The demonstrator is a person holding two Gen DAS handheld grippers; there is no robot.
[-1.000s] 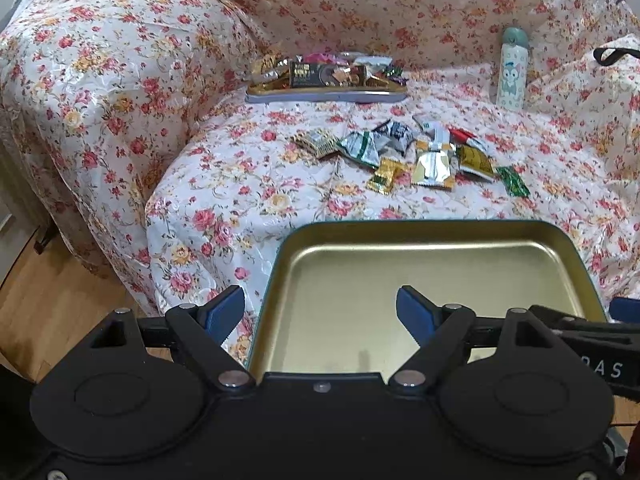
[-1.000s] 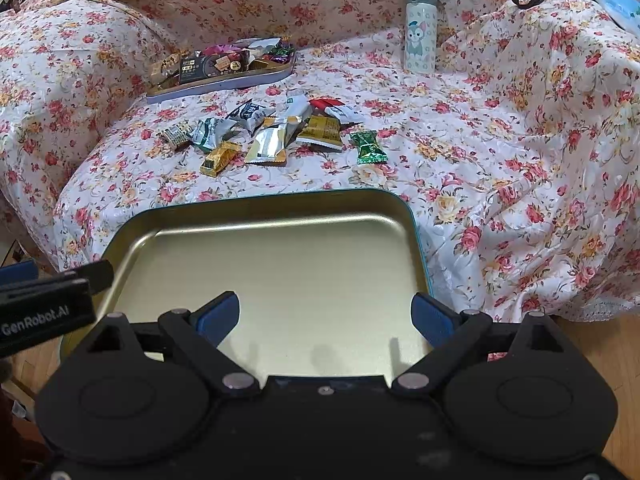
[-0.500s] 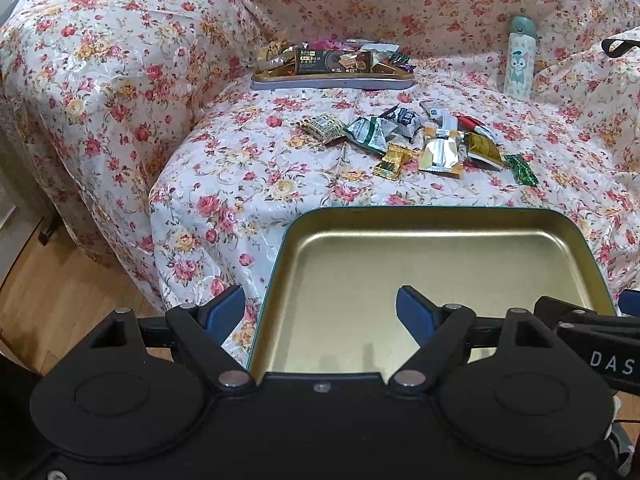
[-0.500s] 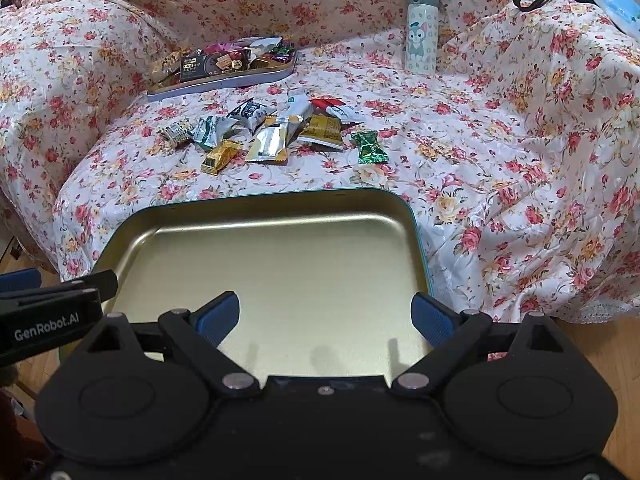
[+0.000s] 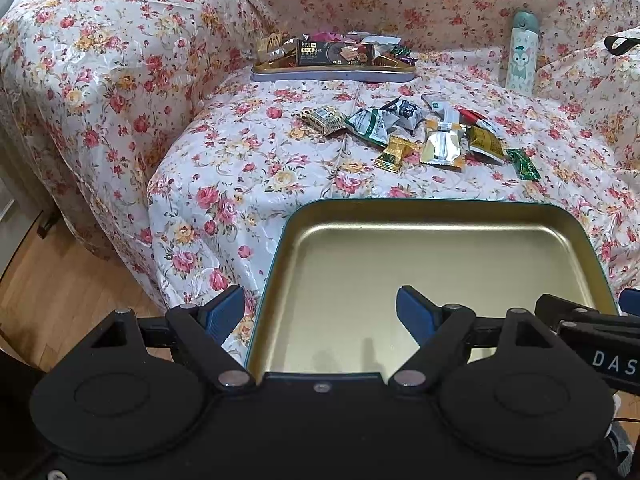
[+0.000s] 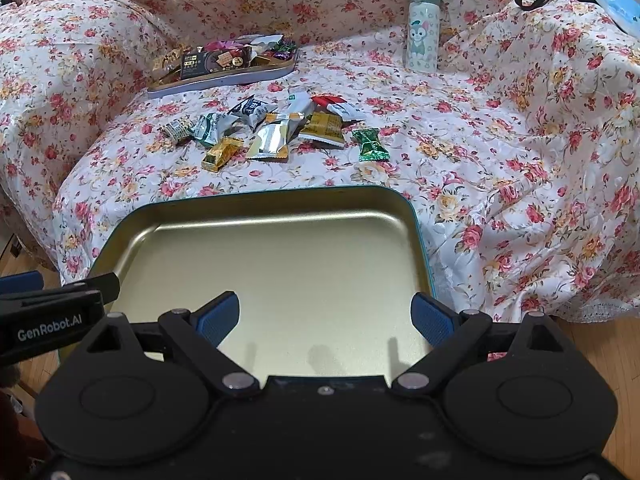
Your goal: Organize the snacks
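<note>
Judging by how things lie, the sorting is only partly done: a far tin (image 5: 334, 74), at upper centre of the left wrist view against the sofa back, already holds a heap of wrapped snacks, while a loose cluster of packets (image 6: 276, 128) lies scattered on the flowered sofa cover (image 6: 500, 152) in the middle of the frame, none of them in the near tin. That near tin (image 5: 436, 280) fills the lower centre of both views, sitting at the front edge of the seat, a shallow rounded rectangle with a dull gold inside, a teal rim and nothing in it. The packets are small foil and plastic pillows: gold, silver, green, red and white, with one green twist-wrapped sweet (image 6: 370, 145) a little apart at the cluster's right. Both the left gripper (image 5: 320, 312) and the right gripper (image 6: 326, 316) hang over the near edge of the empty tin with jaws spread wide and holding nothing. A cartoon-printed bottle (image 6: 423, 28) stands upright at upper right, apart from the snacks.
</note>
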